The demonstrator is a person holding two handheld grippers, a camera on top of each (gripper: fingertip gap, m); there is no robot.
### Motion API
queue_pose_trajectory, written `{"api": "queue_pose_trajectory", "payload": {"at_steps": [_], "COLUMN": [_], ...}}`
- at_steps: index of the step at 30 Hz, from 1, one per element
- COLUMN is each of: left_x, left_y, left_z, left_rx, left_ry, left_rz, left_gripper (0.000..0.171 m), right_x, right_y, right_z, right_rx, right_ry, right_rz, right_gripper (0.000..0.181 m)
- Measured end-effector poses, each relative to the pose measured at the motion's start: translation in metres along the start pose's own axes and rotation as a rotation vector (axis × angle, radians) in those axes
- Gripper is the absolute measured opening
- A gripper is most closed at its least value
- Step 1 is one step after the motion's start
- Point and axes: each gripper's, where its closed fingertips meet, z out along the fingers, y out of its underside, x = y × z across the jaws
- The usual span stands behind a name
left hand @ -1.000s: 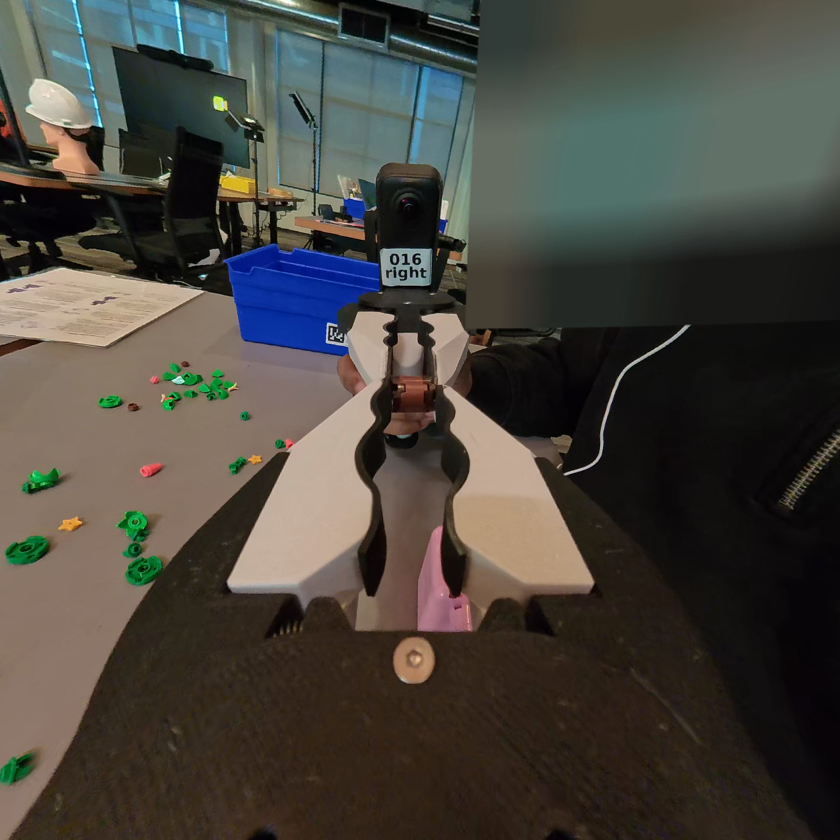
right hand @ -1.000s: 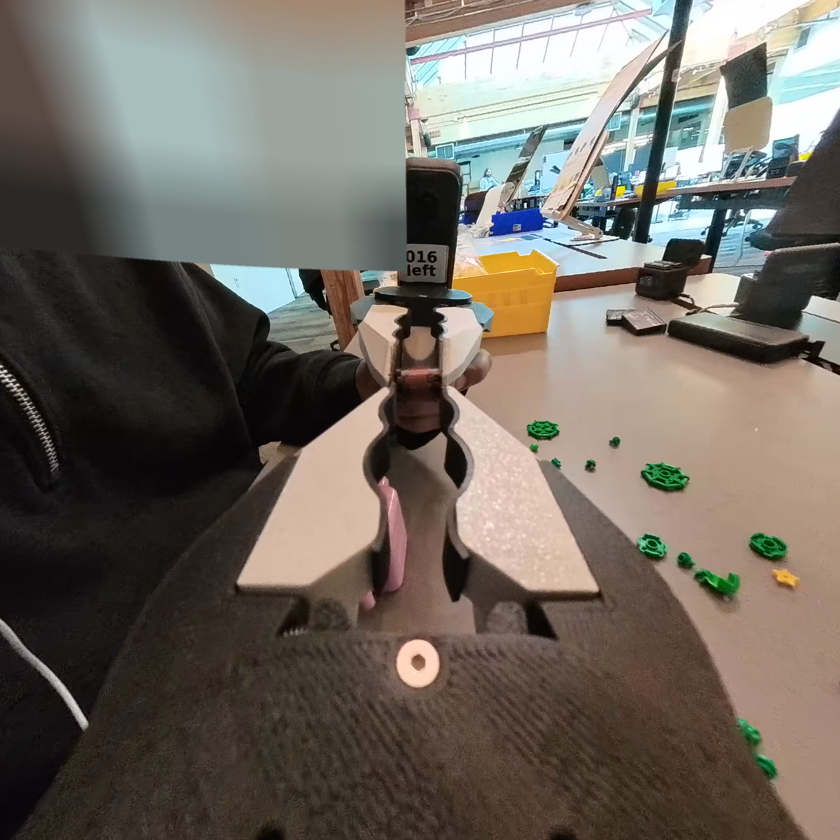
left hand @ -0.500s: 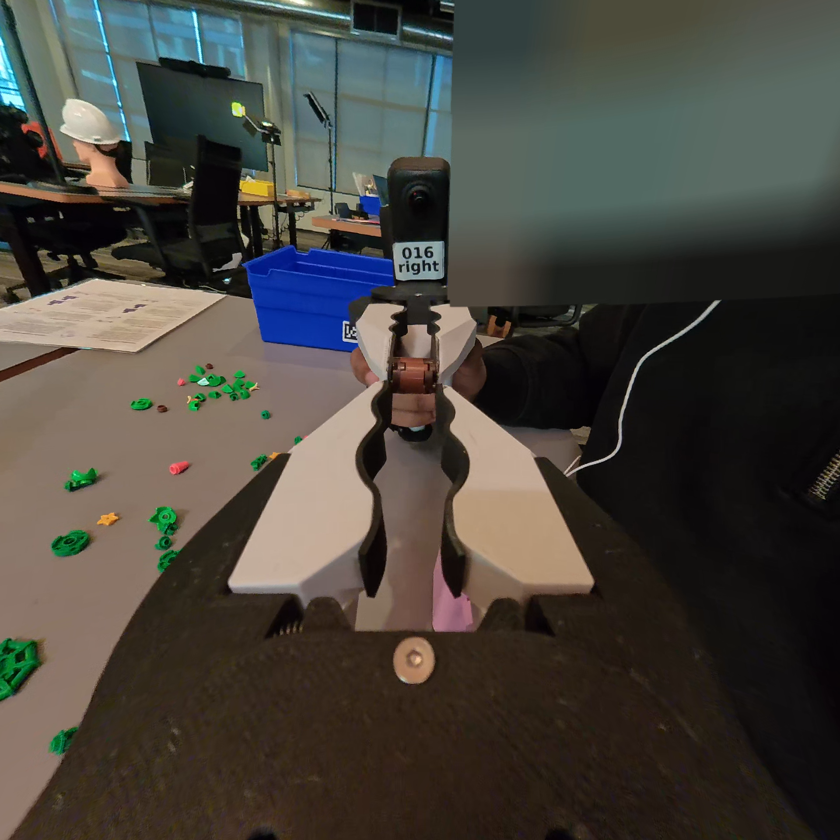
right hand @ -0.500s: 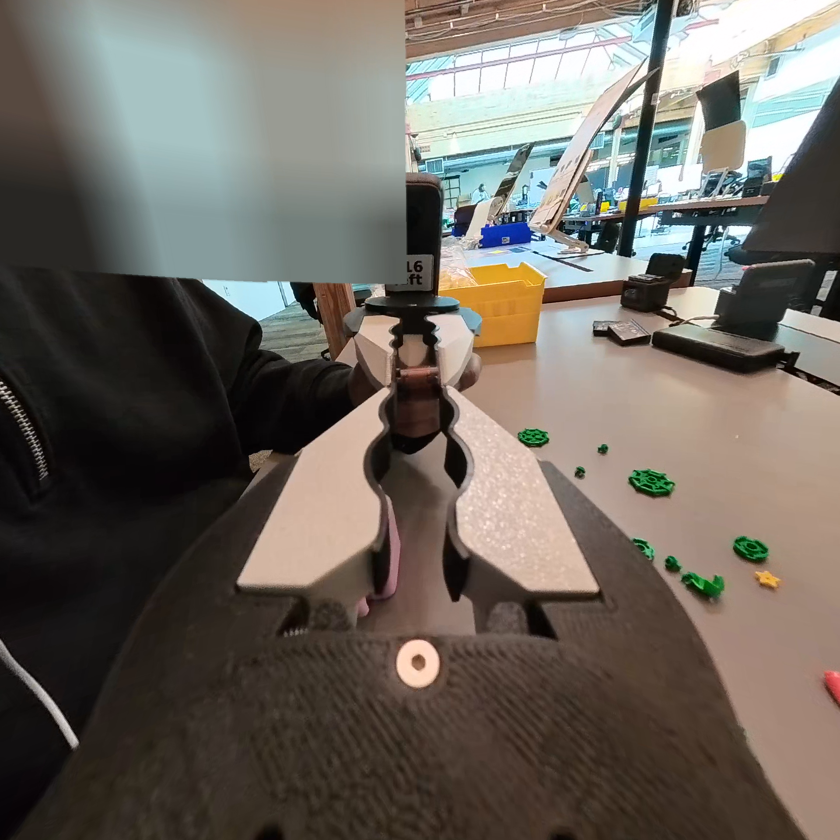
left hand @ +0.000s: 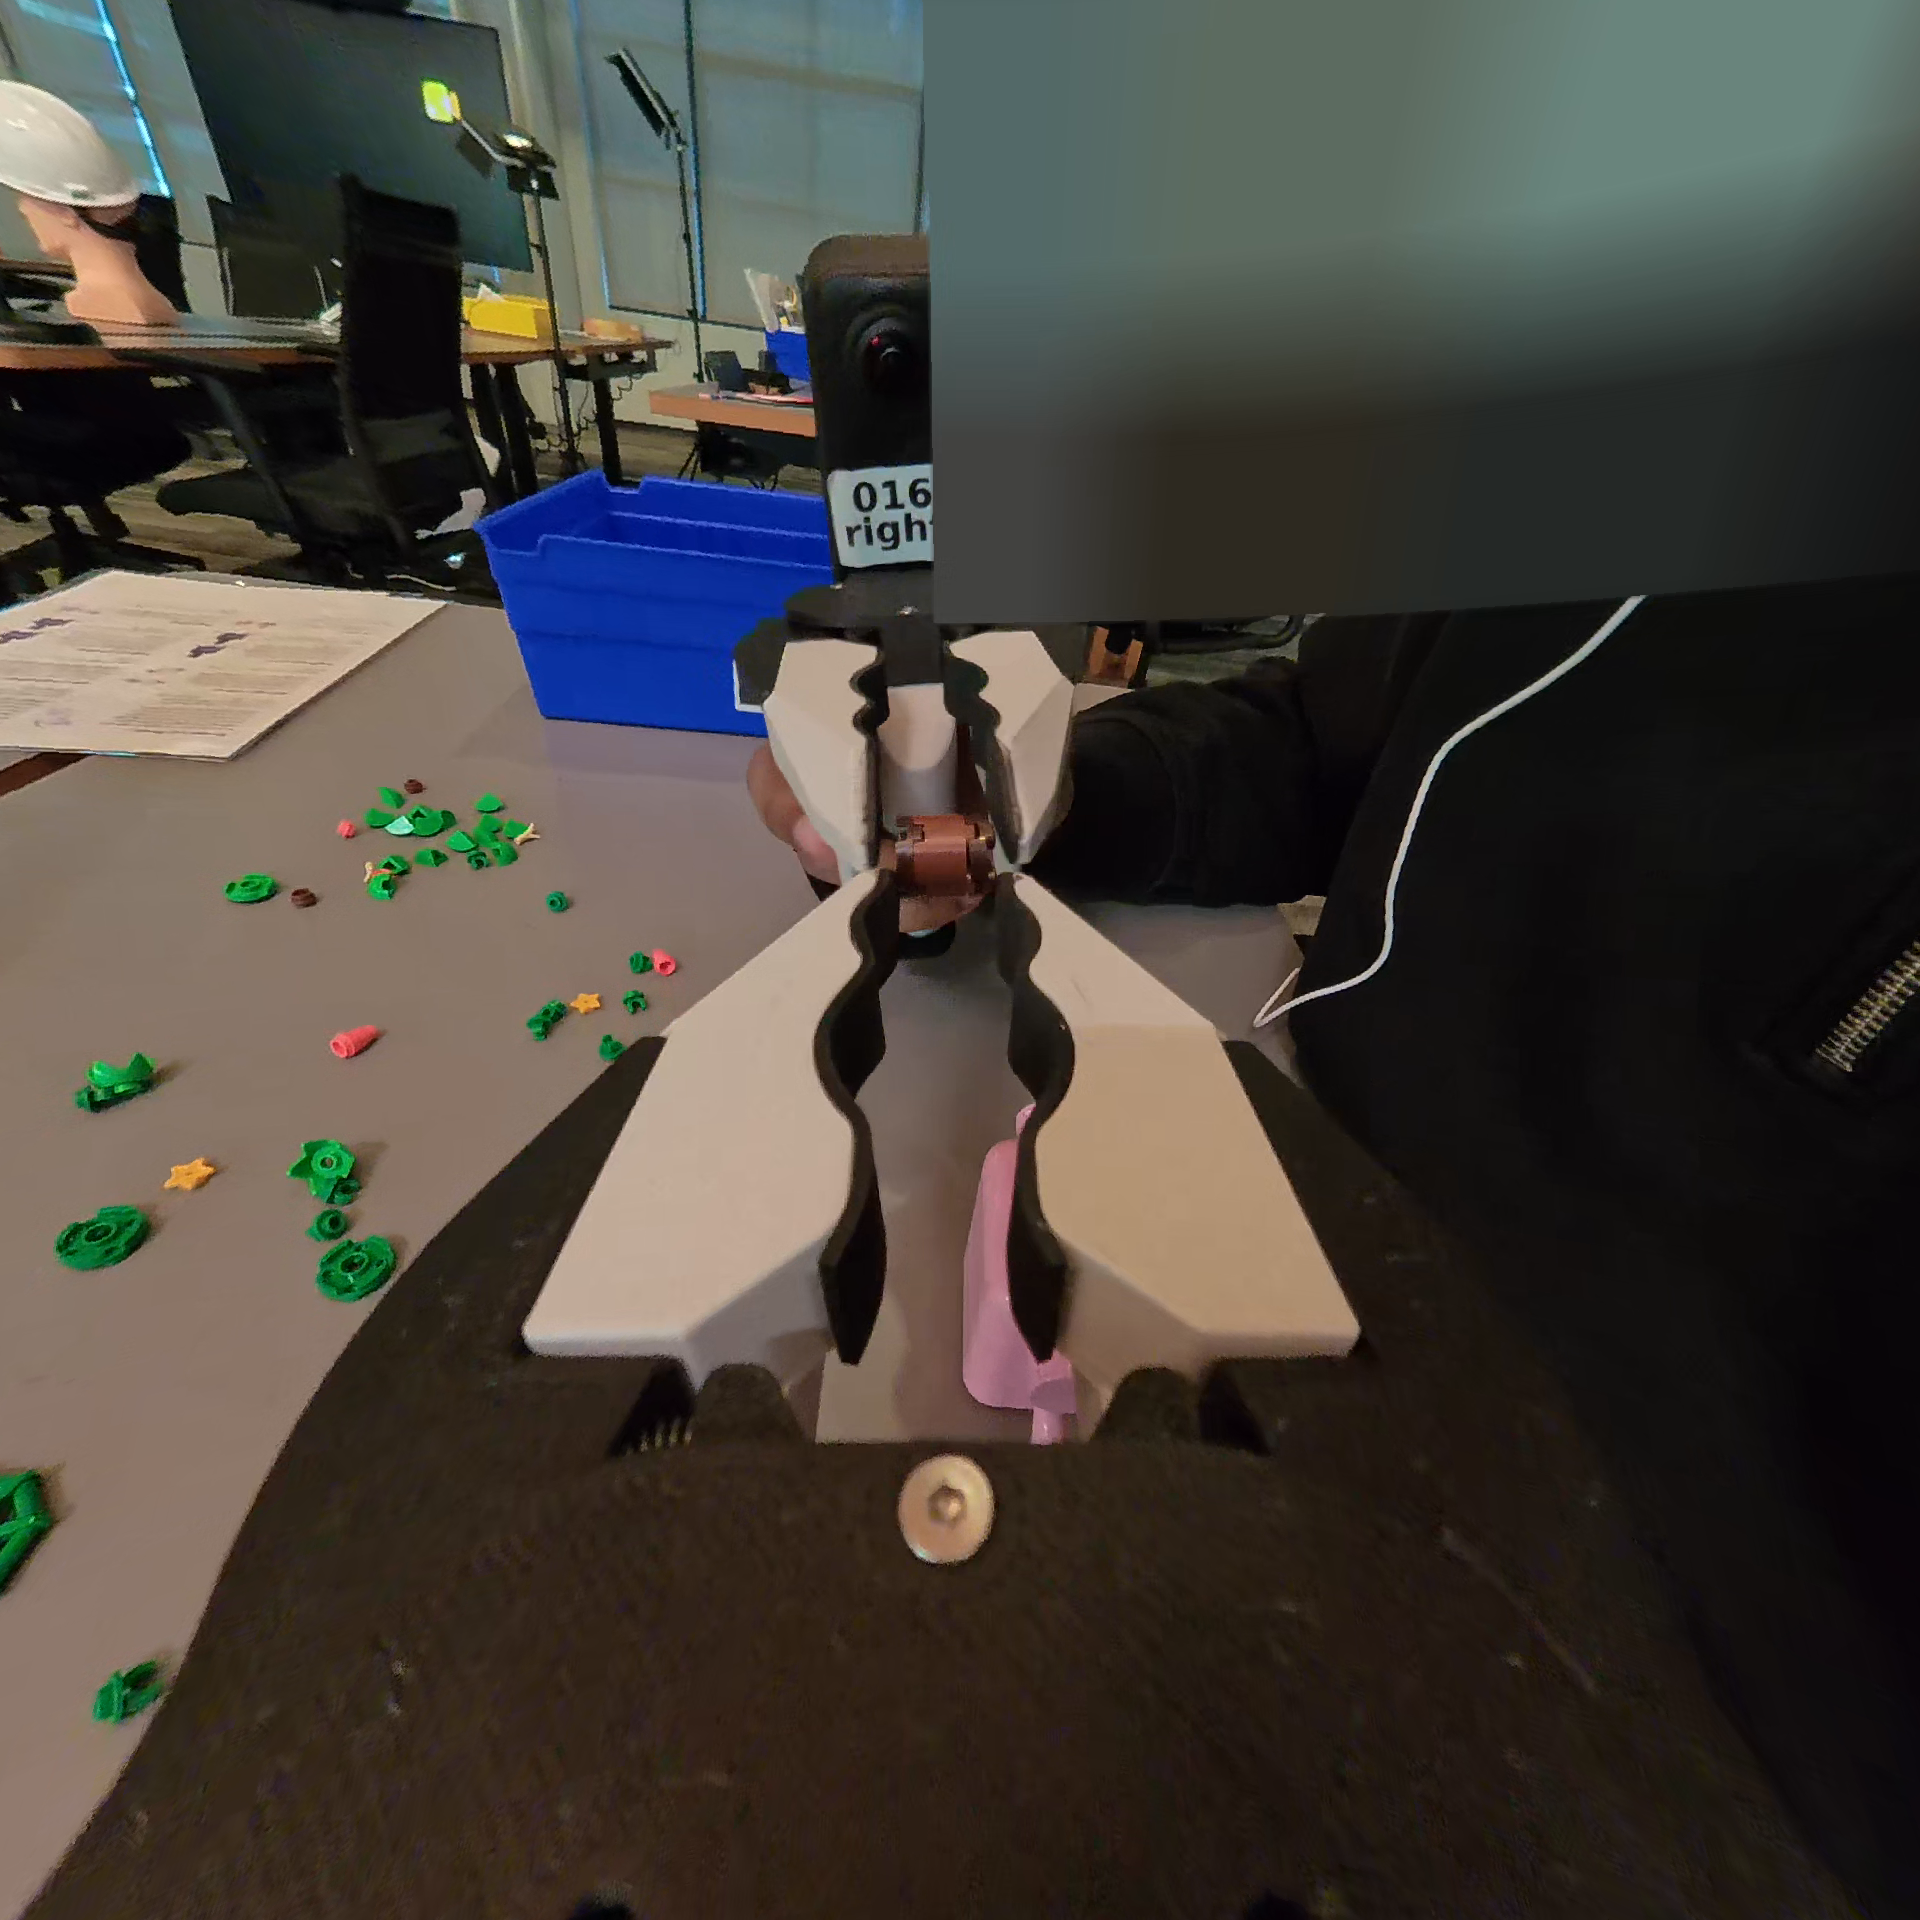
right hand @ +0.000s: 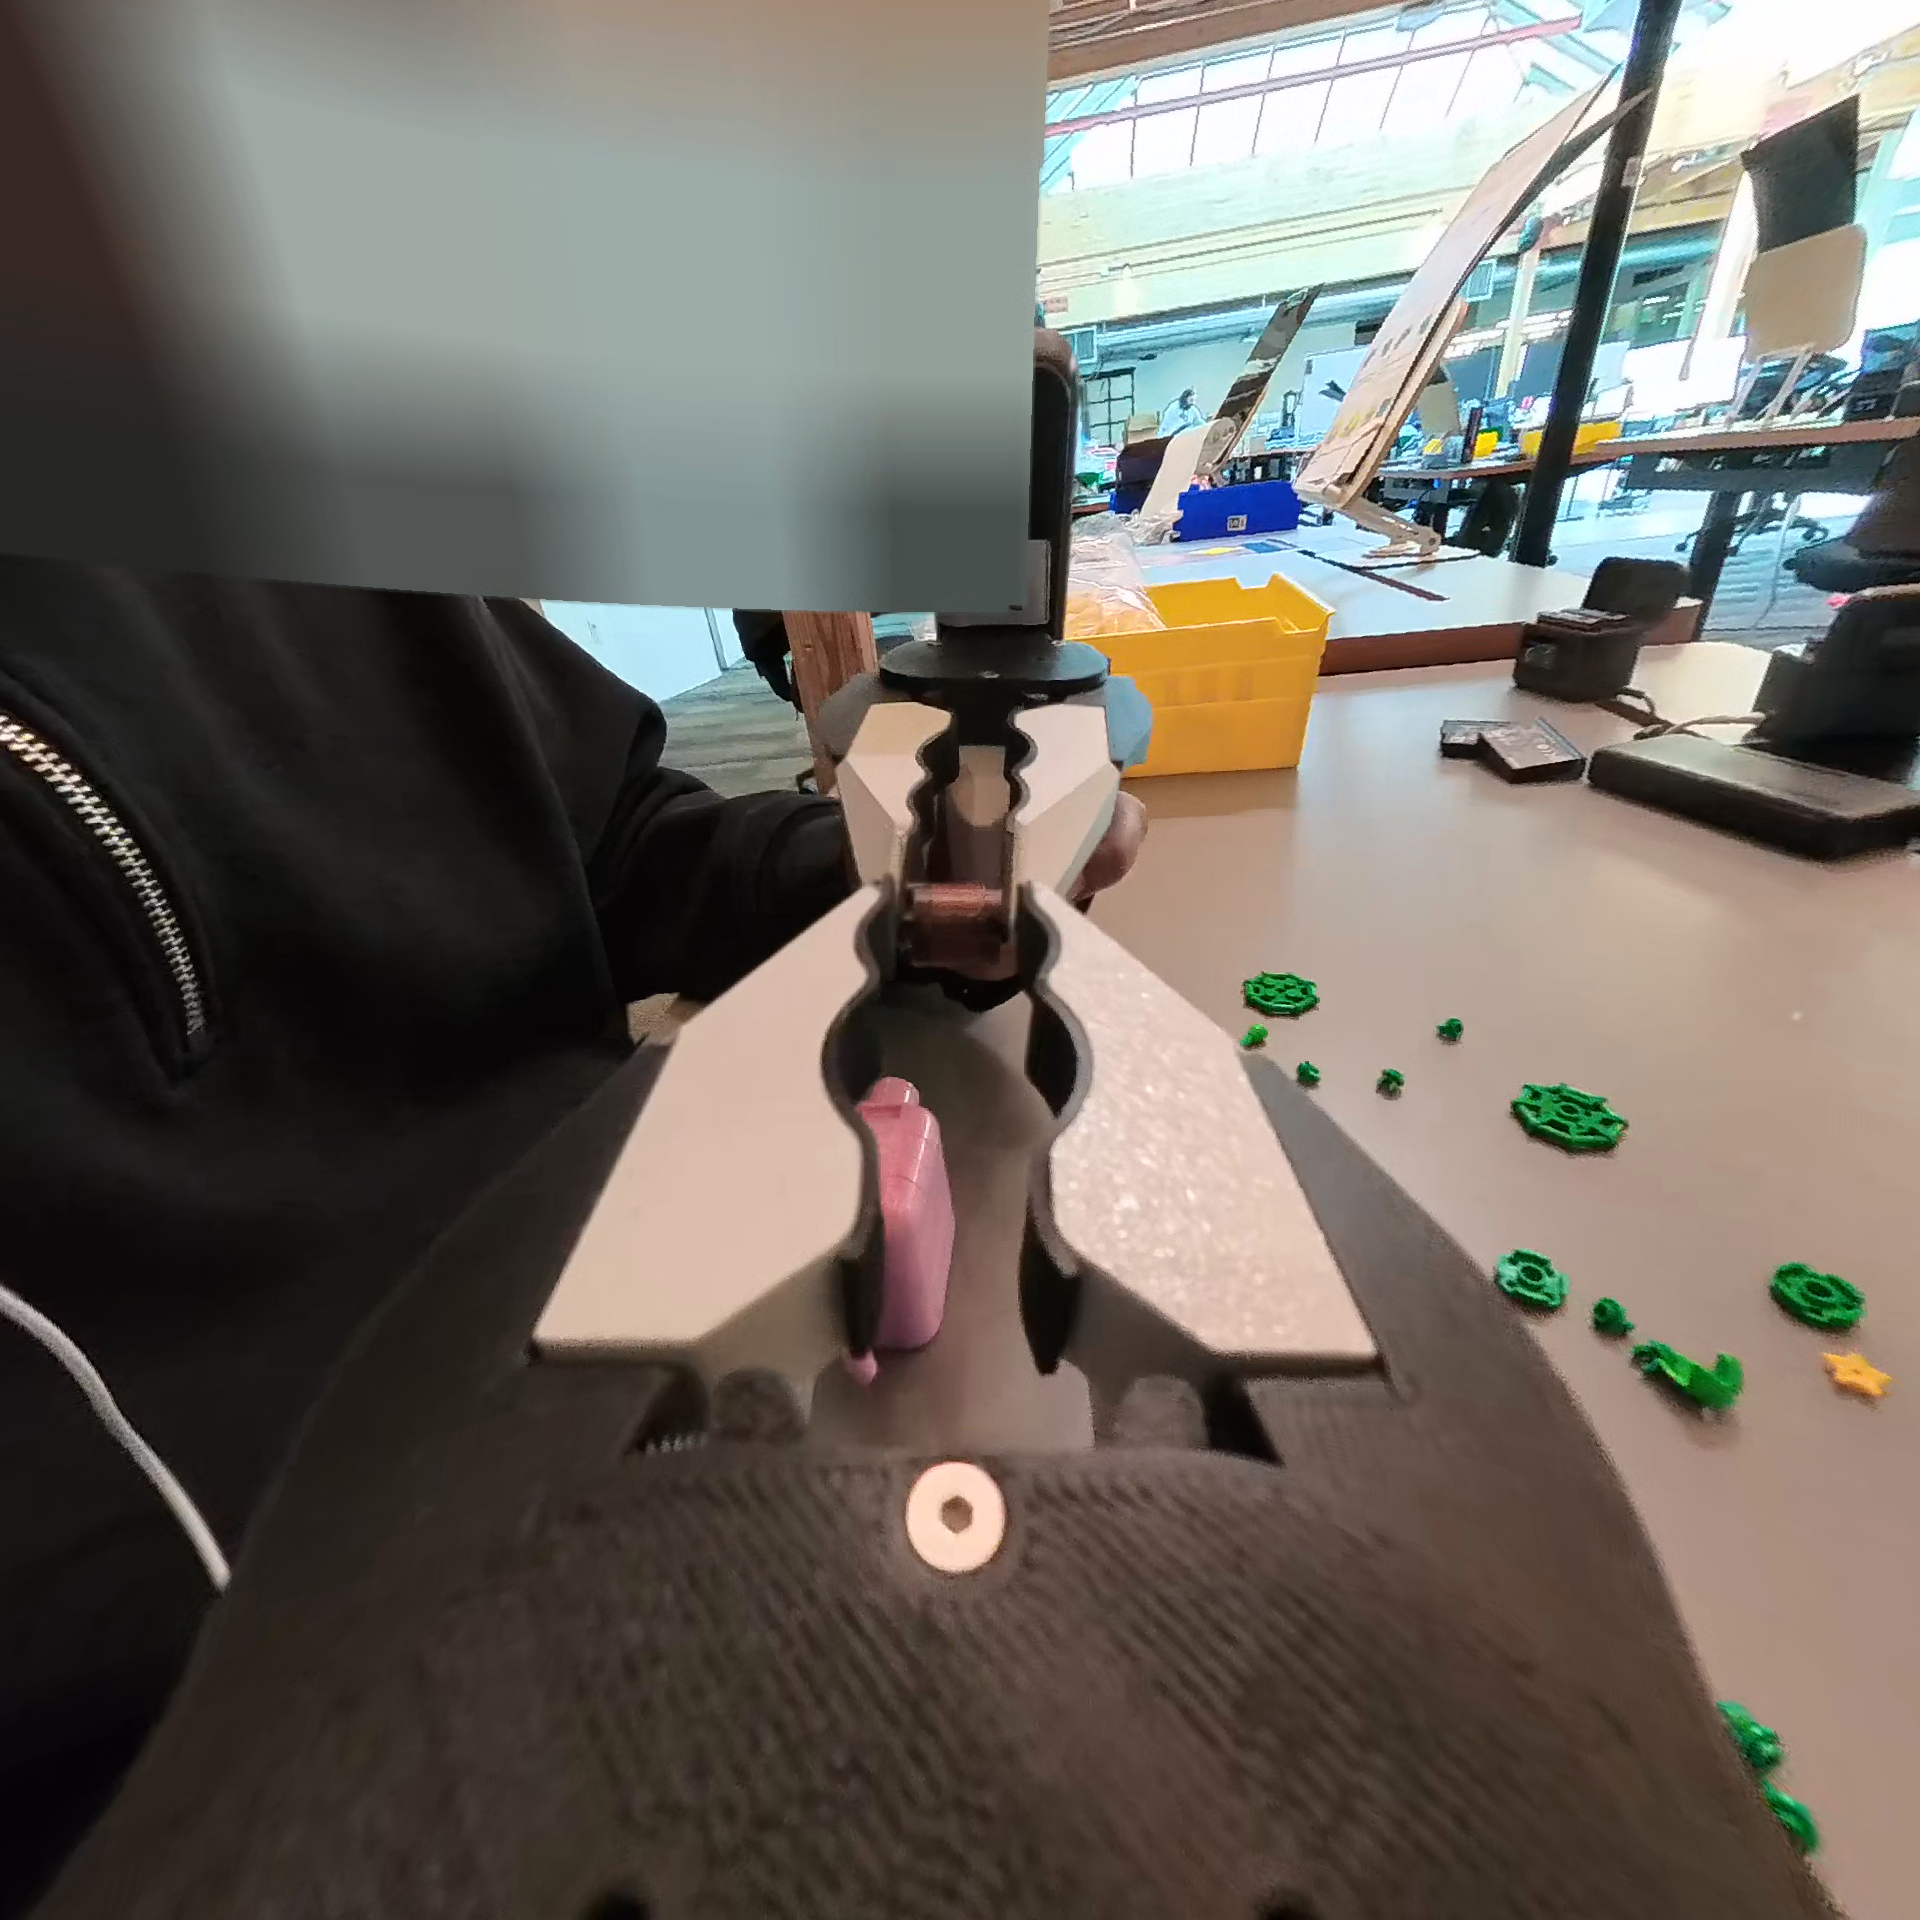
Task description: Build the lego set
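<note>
Left hand-held gripper (left hand: 940, 883): closed at the tips on a small brown round lego piece (left hand: 943, 854).
Right hand-held gripper (right hand: 954, 914): met tip to tip with the left; the same brown piece (right hand: 952, 920) is pinched between its narrowed fingers.
Height: the piece is held above the bench (left hand: 312, 1039), clear of the loose green pieces (left hand: 353, 1268) to the left gripper's left.
Slip risk: the round piece may be squeezed out if the two grips are misaligned.
Drop risk: it could be lost among the scattered parts.

Wrist views face each other closely, sharing the brown piece (left hand: 943, 854).
</note>
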Motion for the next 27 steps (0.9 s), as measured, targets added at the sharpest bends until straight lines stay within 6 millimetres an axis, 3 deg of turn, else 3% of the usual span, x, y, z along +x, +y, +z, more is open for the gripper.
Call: {"api": "queue_pose_trajectory", "payload": {"at_steps": [27], "left_x": [-0.0022], "left_y": [-0.0068], "left_z": [-0.0032], "left_rx": [0.025], "left_ry": [-0.038], "left_rz": [-0.007], "left_gripper": [0.013], "right_x": [0.001], "right_y": [-0.0061], "right_z": [0.0024], "right_rx": [0.011], "right_ry": [0.046], "right_rz": [-0.035], "right_gripper": [0.016]}}
